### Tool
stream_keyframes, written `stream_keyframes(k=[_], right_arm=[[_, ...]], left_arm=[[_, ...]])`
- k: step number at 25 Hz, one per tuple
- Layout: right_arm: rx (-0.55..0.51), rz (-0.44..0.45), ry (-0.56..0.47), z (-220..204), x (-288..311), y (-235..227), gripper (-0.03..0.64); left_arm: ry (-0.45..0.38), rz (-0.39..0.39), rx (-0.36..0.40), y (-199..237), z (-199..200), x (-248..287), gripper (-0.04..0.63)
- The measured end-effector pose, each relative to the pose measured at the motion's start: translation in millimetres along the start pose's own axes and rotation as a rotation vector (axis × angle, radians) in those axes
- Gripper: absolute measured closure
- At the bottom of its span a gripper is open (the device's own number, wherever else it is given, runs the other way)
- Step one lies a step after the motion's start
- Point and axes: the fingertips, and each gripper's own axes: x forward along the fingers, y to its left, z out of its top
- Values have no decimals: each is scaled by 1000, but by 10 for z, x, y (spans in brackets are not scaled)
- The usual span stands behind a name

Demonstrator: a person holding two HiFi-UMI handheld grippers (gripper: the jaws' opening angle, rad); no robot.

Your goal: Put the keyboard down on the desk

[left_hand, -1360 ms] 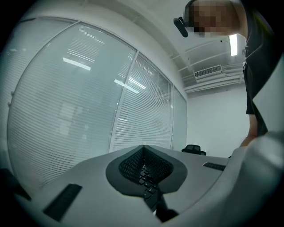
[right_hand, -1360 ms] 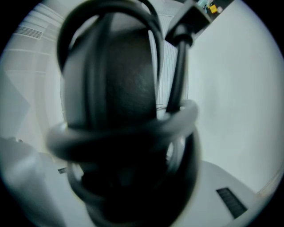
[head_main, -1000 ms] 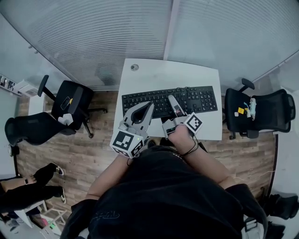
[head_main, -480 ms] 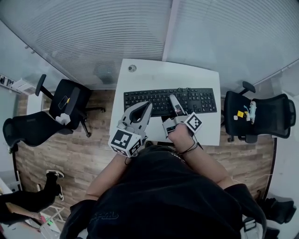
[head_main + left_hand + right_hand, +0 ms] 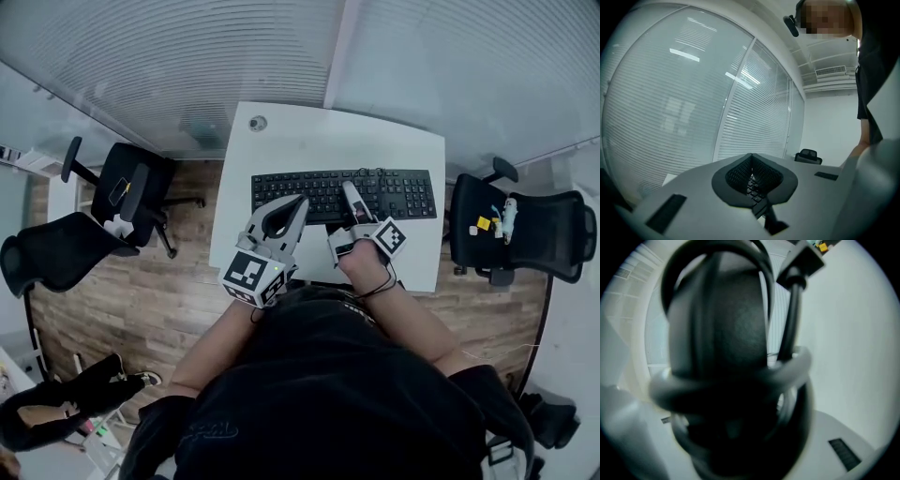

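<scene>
A black keyboard (image 5: 403, 195) lies level over the white desk (image 5: 309, 141), lengthwise across its middle. My right gripper (image 5: 349, 192) reaches over its front edge near the centre and is shut on it. In the right gripper view, the dark body and loops of its black cable (image 5: 787, 324) fill the picture. I cannot tell whether the keyboard rests on the desk. My left gripper (image 5: 302, 201) hovers at the keyboard's front left, its tips touching. In the left gripper view, a few keys (image 5: 753, 187) show through the gap under the tips.
A round cable grommet (image 5: 257, 123) sits at the desk's far left corner. Black office chairs stand left (image 5: 131, 192) and right (image 5: 525, 230) of the desk, the right one carrying small items. Frosted blinds run behind the desk. A person's legs (image 5: 56, 412) show at lower left.
The keyboard has turned from slightly slanted to level with the desk's edge. Both grippers keep their places on and beside it.
</scene>
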Motion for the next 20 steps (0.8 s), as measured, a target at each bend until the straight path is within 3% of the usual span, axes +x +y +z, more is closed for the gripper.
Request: stream_keyframes(k=[20], right_arm=[[51, -196, -53, 448, -133, -1288, 456]], left_arm=[[194, -56, -83, 15, -800, 609, 580]])
